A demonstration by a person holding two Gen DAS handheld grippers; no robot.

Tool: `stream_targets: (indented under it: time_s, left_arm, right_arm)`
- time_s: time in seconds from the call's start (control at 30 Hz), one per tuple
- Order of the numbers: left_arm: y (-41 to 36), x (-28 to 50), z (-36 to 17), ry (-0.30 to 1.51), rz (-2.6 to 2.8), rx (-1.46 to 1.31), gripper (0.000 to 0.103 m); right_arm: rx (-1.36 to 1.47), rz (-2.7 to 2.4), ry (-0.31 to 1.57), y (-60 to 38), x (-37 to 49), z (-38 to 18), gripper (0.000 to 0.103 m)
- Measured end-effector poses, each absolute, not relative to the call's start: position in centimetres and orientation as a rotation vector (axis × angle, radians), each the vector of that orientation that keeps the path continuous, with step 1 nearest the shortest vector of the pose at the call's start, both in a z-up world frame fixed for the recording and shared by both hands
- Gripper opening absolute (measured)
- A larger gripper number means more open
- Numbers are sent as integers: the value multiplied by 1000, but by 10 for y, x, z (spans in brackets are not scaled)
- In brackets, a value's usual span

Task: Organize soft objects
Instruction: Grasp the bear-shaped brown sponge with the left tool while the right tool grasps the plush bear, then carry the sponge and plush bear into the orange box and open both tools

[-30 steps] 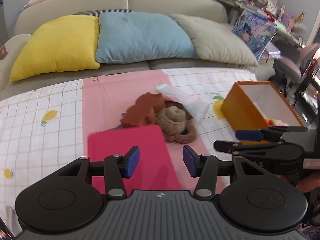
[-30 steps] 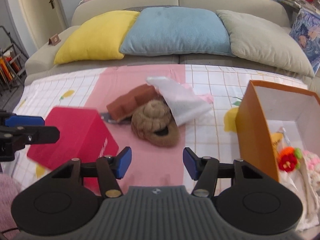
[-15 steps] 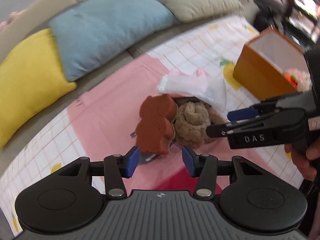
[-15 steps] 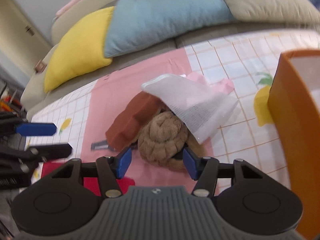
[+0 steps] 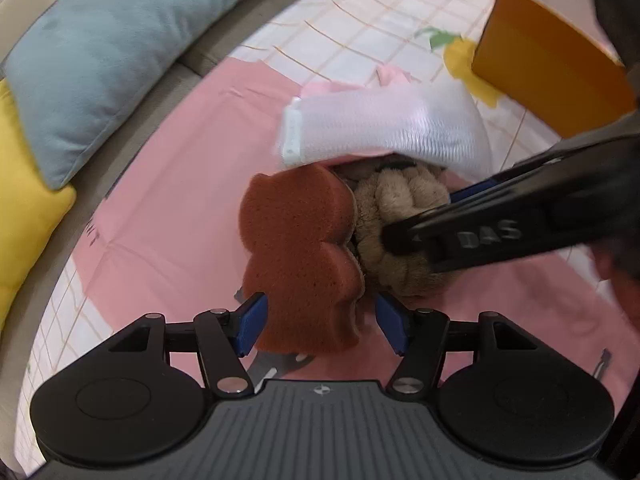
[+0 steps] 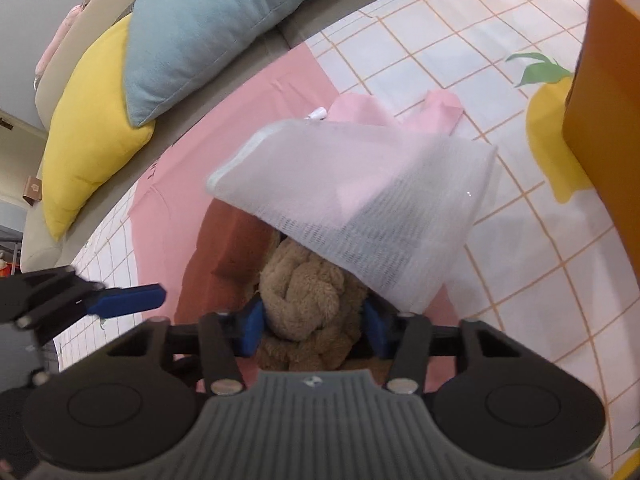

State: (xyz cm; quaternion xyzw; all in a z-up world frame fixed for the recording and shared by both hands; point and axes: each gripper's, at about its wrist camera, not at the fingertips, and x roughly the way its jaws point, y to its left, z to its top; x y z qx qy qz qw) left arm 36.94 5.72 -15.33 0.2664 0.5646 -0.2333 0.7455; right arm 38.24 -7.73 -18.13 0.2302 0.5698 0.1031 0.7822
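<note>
Left wrist view: an orange box (image 5: pixel 548 60) with a pale inner wall stands toward the far right edge of the checked, lemon-printed cloth (image 5: pixel 360 8); its contents are out of sight. On the cloth's pink stripe lies a porous, rust-brown sponge (image 5: pixel 298 256) with lobed edges. The left gripper (image 5: pixel 320 322) is opening, its blue pads either side of the sponge's near end, the right pad clear of it. Touching the sponge is a knotted tan plush (image 5: pixel 400 216), half under a white mesh bag (image 5: pixel 384 128).

Right wrist view: the right gripper (image 6: pixel 313 326) is closing on the tan plush (image 6: pixel 308 300), pads against its fuzzy sides. The mesh bag (image 6: pixel 360 196) drapes over it, a pink fabric (image 6: pixel 360 110) behind.
</note>
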Motion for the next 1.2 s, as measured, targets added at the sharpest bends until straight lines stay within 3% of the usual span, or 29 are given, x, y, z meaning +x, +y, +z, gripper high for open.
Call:
stream_targets:
  time_s: [0.1,0.33,0.4,0.47,0.57,0.73,1.0,1.2]
  left_arm:
    - [49,373,-165,1254,-527,627,73]
    - [24,373,-183,1256,-484,816,78]
    - [20,373,-189,1251,-441,878,69]
    - [18,372,-193,1224,-385,942,46]
    - [23,375,-186,1203,-326,912,36]
    - [30,367,-144,1089,-257,788,35]
    - [20,296,-49,901,-286,424,35]
    - [6,231,-42,867,-310,242,35]
  right_arm:
    - [479,249,1241,-85,376,-180,34]
    - [428,254,1276,-111,353,-175,32]
    - [414,250,1294,-119,344,-173,32]
    - [384,257,1310,-126,335,-171,32]
    - [315,293,1308,-134,320,-161,30]
    - [305,391,1228,-153,295,-124,29]
    - [163,445,1306,-164,256,-108,29]
    - [-29,424,1203,-166,224,-85,29]
